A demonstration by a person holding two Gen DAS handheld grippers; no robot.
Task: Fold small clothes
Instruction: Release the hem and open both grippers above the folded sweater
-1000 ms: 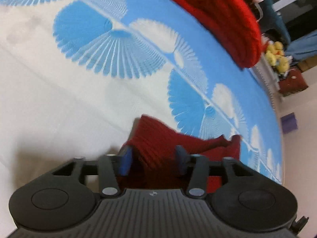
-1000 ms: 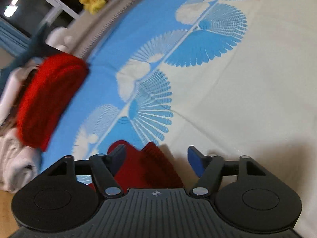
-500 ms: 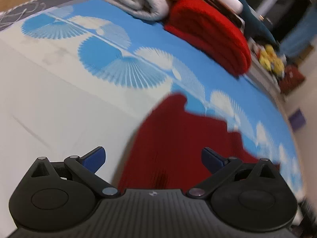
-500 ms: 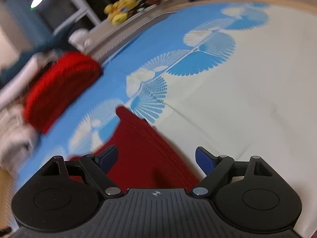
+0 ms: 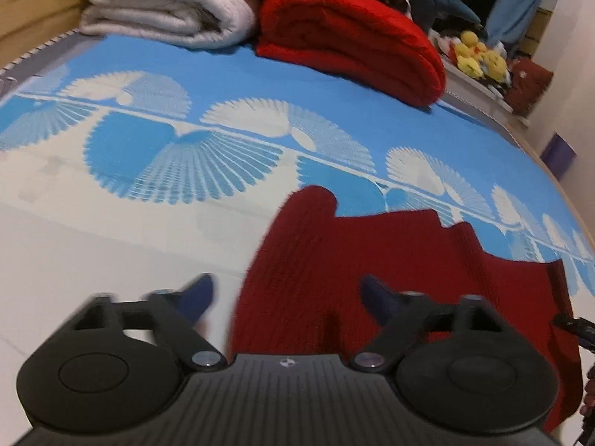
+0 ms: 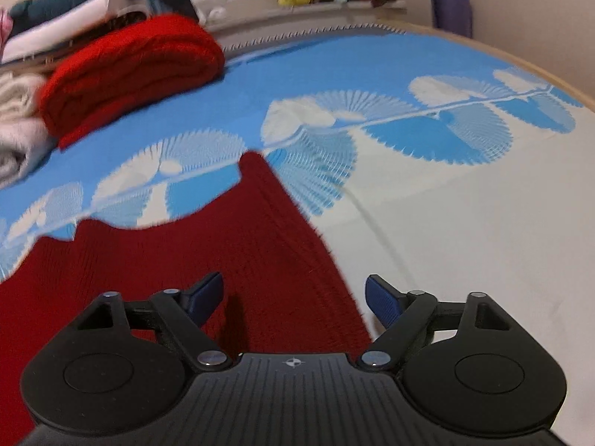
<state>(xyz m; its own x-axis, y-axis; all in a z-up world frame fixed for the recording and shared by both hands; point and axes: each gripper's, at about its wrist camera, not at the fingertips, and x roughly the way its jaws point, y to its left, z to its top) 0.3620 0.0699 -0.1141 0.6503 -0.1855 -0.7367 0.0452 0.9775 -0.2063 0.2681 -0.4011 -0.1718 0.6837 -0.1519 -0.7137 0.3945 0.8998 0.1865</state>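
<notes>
- Dark red knit garment [image 5: 372, 260] lies spread flat on a bed [image 5: 93, 241], across the blue-and-white fan-print sheet [image 6: 427, 141].
- Left gripper [image 5: 286, 293] hangs over the garment's left edge, jaws apart and holding nothing after just closing partway; one blue pad sits over white sheet, the other over the knit.
- Right gripper [image 6: 293, 297] straddles the garment's right edge, jaws wide after narrowing a little, gripping nothing.
- Beyond, a folded bright red blanket [image 5: 353, 37] rests beside pale folded blankets [image 5: 167, 3].
</notes>
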